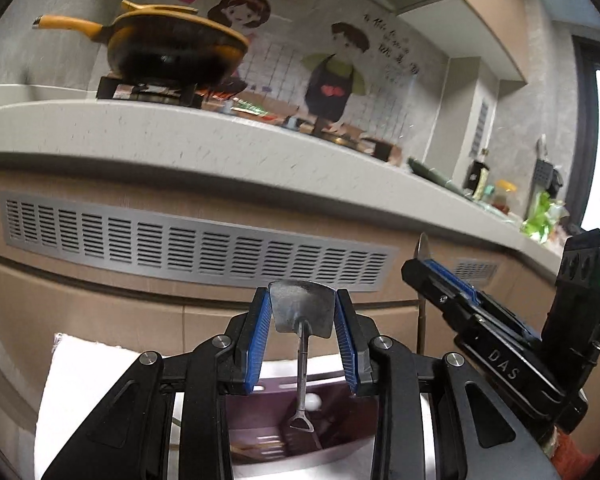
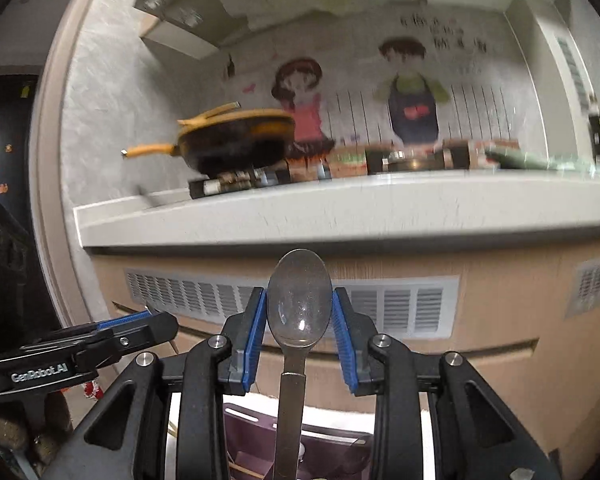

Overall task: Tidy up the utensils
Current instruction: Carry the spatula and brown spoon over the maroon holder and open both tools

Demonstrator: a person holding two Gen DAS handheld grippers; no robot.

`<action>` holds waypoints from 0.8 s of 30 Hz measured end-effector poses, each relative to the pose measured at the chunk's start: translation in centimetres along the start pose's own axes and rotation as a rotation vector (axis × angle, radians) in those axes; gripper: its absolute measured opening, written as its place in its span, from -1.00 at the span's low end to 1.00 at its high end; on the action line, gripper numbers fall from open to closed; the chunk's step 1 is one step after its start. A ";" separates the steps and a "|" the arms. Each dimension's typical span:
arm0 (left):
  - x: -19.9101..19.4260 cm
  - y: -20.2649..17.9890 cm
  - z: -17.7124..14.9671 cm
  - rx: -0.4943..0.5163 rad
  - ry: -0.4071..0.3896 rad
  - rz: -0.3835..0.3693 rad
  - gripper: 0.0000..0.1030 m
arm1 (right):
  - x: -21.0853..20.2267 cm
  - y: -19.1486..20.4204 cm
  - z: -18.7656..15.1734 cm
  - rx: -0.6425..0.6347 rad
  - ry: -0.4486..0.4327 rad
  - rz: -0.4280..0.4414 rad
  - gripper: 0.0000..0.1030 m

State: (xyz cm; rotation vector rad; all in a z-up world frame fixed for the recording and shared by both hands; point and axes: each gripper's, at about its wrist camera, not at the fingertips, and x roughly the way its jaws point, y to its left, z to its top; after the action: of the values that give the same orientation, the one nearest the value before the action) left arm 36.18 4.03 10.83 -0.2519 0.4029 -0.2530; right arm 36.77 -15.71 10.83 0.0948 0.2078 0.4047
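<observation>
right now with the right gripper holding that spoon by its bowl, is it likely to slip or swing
Probably somewhat slippery: the spoon looks like polished metal, and the right gripper pinches only the curved edges of its bowl. Its long handle hangs below, so it may pivot. It looks rigid, unlikely to bend.

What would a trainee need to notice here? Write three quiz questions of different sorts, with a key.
1. True or false: the left gripper holds the small metal spatula by its blade.
2. The right gripper holds: A fork, B spoon, C knife?
3. Fill in: the yellow-handled pan sits on the ___.

Key: 1 true. 2 B, the spoon by its bowl. 3 stove burner.
</observation>
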 end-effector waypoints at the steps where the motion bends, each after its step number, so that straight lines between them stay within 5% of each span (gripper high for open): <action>1: 0.4 0.0 -0.2 -0.005 0.005 0.001 -0.36 | 0.9 -0.3 -0.6 0.012 0.015 -0.002 -0.42; 11: 4.0 0.6 -3.0 -0.018 0.081 0.023 -0.36 | 4.0 -2.0 -4.2 0.058 0.032 -0.056 -0.40; 16: 5.4 0.7 -5.8 -0.025 0.212 -0.024 0.01 | 4.8 -3.0 -6.5 0.095 0.269 0.044 -0.37; 24: -3.2 0.1 -5.0 -0.041 0.054 -0.022 0.33 | -2.1 -2.2 -8.3 0.046 0.288 -0.063 -0.37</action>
State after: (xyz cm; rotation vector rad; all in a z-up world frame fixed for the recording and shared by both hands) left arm 31.33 4.06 7.52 -0.2900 0.4591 -0.2742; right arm 33.87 -18.11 2.87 0.0741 0.5033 0.3494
